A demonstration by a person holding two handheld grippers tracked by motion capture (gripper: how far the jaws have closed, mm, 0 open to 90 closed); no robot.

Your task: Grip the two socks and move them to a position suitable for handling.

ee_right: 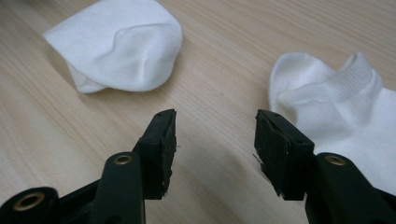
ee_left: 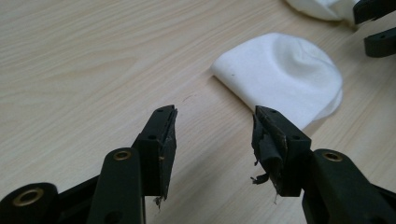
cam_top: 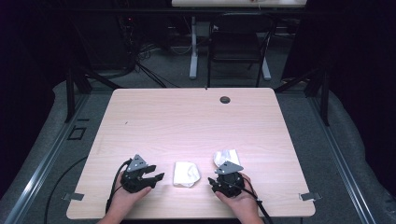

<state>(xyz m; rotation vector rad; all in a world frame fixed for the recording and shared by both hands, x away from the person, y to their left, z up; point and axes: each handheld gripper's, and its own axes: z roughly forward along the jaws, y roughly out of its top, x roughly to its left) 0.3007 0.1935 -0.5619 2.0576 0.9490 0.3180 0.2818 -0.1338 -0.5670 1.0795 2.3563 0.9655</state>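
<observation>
My left gripper (ee_left: 212,133) has its two black jaws spread wide with nothing between them, just bare wood. The rubber padding on one pad (ee_left: 268,154) is frayed and peeling. Just past that same jaw lies a folded white sock (ee_left: 285,79), flat on the table, close to the jaw tip but not gripped. In the high view, my left gripper (cam_top: 152,177) sits near the front edge of the table (cam_top: 187,116), pointing toward that folded sock (cam_top: 186,174), which rests between my two hands.

My right gripper (ee_right: 215,135) is also spread apart and empty, hovering over bare wood. Beside one jaw is a second white sock (ee_right: 341,107), its ribbed cuff facing the camera; part of it runs behind the jaw, and I cannot tell whether they touch. Farther off, across the gap, lies the folded sock (ee_right: 121,46). In the high view, my right gripper (cam_top: 220,183) is near the front edge, with the second sock (cam_top: 226,157) just beyond it.

The table is light wood with a small round hole (cam_top: 225,99) near its far edge.
</observation>
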